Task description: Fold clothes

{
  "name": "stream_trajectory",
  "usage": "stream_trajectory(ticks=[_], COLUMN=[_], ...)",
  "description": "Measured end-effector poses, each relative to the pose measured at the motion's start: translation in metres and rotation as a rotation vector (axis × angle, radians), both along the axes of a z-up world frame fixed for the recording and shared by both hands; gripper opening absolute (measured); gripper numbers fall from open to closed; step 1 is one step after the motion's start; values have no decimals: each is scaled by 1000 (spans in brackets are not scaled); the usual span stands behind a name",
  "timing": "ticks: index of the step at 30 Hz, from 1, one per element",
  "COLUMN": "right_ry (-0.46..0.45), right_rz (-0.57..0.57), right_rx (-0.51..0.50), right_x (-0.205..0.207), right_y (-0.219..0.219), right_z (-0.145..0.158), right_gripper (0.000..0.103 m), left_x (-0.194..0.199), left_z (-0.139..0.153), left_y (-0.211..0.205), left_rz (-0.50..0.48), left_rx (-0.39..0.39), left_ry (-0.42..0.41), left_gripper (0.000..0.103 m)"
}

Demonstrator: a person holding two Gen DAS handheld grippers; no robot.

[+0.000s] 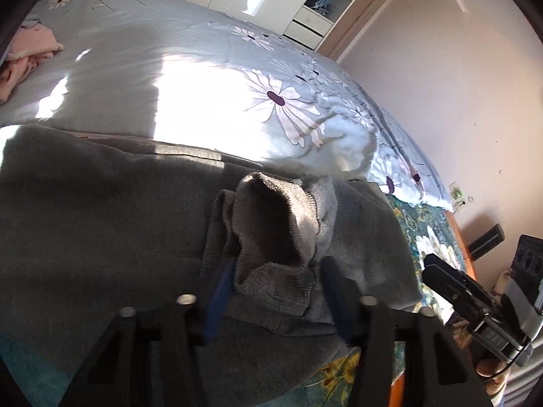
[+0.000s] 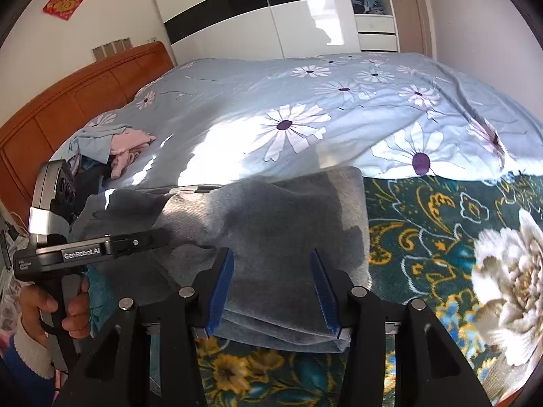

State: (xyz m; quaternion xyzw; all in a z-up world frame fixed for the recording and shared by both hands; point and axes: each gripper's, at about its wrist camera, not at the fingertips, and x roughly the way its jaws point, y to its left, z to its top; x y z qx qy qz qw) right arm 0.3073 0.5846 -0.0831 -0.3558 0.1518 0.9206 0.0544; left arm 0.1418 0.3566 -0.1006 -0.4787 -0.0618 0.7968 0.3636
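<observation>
A grey sweater [image 1: 101, 224] lies partly folded on the bed; it also shows in the right wrist view [image 2: 278, 217]. In the left wrist view a ribbed grey cuff [image 1: 271, 254] of its sleeve stands bunched between the blue pads of my left gripper [image 1: 275, 271], whose jaws stand apart around it. My right gripper [image 2: 273, 264] is open, its blue pads either side of the sweater's folded near edge. The right gripper's body shows at the right of the left wrist view [image 1: 475, 302]. The left gripper's body shows at the left of the right wrist view [image 2: 85, 251], held by a hand.
A light blue quilt with white daisies [image 2: 305, 118] covers the far side of the bed. A teal floral blanket [image 2: 441, 244] lies under the sweater. Pink and blue clothes [image 2: 129, 146] are piled near the wooden headboard [image 2: 68, 101]. A wardrobe [image 2: 305, 23] stands behind.
</observation>
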Motion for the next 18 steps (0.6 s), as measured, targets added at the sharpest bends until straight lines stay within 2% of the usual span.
stream_trajectory(ticks=[4, 6, 9, 13, 16, 18], right_ry=[21, 37, 57, 39, 13, 8], right_rz=[-15, -6, 42, 129, 197, 242], right_rx=[-46, -69, -95, -115, -139, -142], right_x=[9, 8, -4, -33, -56, -69], right_y=[15, 16, 8, -18, -39, -55], right_z=[-2, -2, -1, -9, -18, -22], right_gripper=[49, 49, 49, 49, 49, 49], left_x=[-3, -5, -11, -7, 0, 1], left_z=[-5, -14, -36, -32, -14, -3], left_y=[-34, -45, -52, -58, -72, -96], left_rz=[80, 108, 131, 125, 116, 153], left_rx=[74, 65, 79, 105, 115, 134], left_ry=[-63, -77, -153, -143, -94, -53], left_gripper=[15, 15, 18, 22, 35, 54])
